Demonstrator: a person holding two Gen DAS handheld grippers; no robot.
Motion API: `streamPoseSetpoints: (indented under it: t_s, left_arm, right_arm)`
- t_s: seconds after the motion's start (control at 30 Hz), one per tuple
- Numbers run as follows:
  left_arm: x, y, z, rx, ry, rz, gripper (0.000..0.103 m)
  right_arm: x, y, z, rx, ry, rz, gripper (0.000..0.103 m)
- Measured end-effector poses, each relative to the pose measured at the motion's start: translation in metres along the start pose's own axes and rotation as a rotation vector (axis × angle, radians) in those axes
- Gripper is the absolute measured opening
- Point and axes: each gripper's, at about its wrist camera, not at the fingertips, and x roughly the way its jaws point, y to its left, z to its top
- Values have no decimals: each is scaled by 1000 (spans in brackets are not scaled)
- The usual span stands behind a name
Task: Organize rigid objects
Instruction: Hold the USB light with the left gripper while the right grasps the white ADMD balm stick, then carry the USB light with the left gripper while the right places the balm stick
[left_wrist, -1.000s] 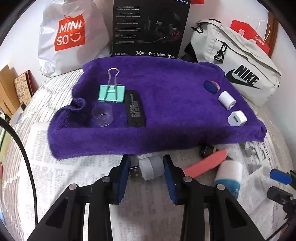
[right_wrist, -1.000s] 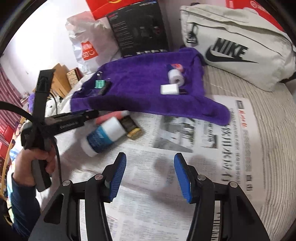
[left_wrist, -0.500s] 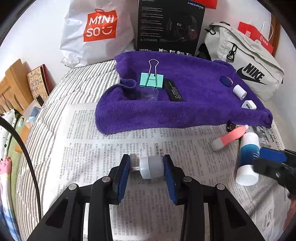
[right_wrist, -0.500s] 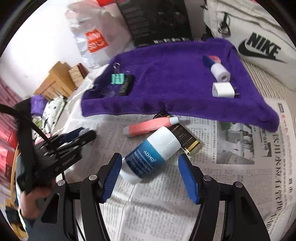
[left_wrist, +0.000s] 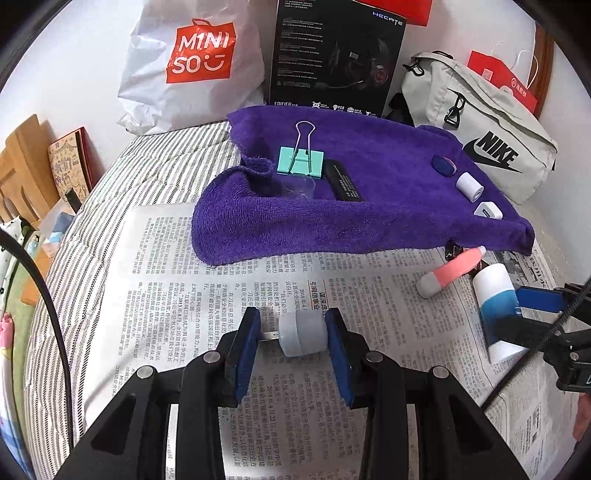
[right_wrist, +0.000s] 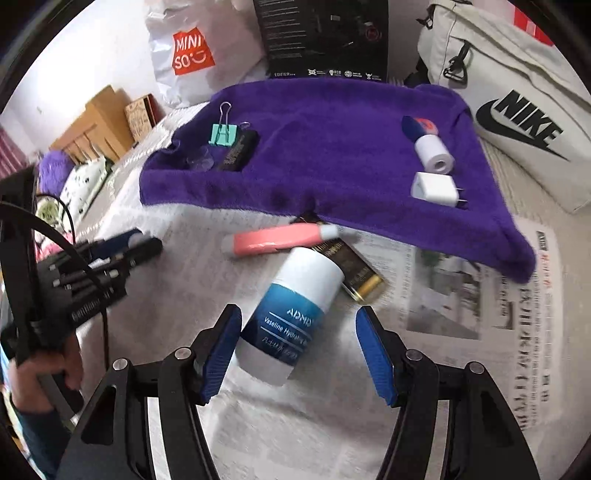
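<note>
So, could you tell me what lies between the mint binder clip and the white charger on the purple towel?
In the right wrist view, only bare purple towel separates the binder clip from the white charger.

left gripper pinched shut and angled down; right gripper angled down, jaws apart.

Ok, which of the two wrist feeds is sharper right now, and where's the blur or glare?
Left wrist view: sharp throughout, newspaper print legible, even daylight, edges bowed by the fisheye. Right wrist view: smeared, worst toward the rim, where the left gripper and the newspaper headline blur; the bottle label near the centre still reads. No strong glare in either; shadows are soft.
</note>
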Motion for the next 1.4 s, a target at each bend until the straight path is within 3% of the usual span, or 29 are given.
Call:
streamPoseSetpoints:
  t_s: [0.1, 0.27, 0.37, 0.53, 0.57, 0.6, 0.63, 0.7, 0.93, 1.27, 1.4]
  left_arm:
    - [0, 0, 0, 1, 0, 4, 35]
    - [0, 0, 1, 14, 4, 0, 35]
    - [0, 1, 1, 13, 4, -8, 35]
    - [1, 0, 1, 14, 4, -5, 35]
    - [1, 0, 1, 13, 3, -5, 35]
    - [1, 0, 1, 12, 2, -3, 35]
    - [1, 0, 1, 13, 2, -3, 35]
    - [1, 1, 1, 13, 2, -2, 35]
    - [3, -3, 1, 35, 6, 8, 35]
    - [5, -7, 4, 53, 13, 17, 35]
    - [3, -3, 4, 45, 6, -13, 34]
  right_arm:
    - [2, 0, -1, -13, 8, -15, 63]
    - [7, 0, -9, -60, 25, -128, 62]
    - [9, -6, -8, -37, 15, -73, 61]
    - [17, 3, 1, -79, -9, -54, 58]
    - [18, 5, 2, -90, -22, -57, 56]
    - [20, 6, 3, -97, -24, -41, 44]
    - [21, 6, 3, -96, -23, -29, 38]
    - [20, 6, 3, -105, -29, -23, 37]
    - [-7, -21, -20, -41, -30, -48, 37]
    - [4, -26, -22, -36, -50, -68, 36]
    - [3, -28, -22, -48, -42, -42, 36]
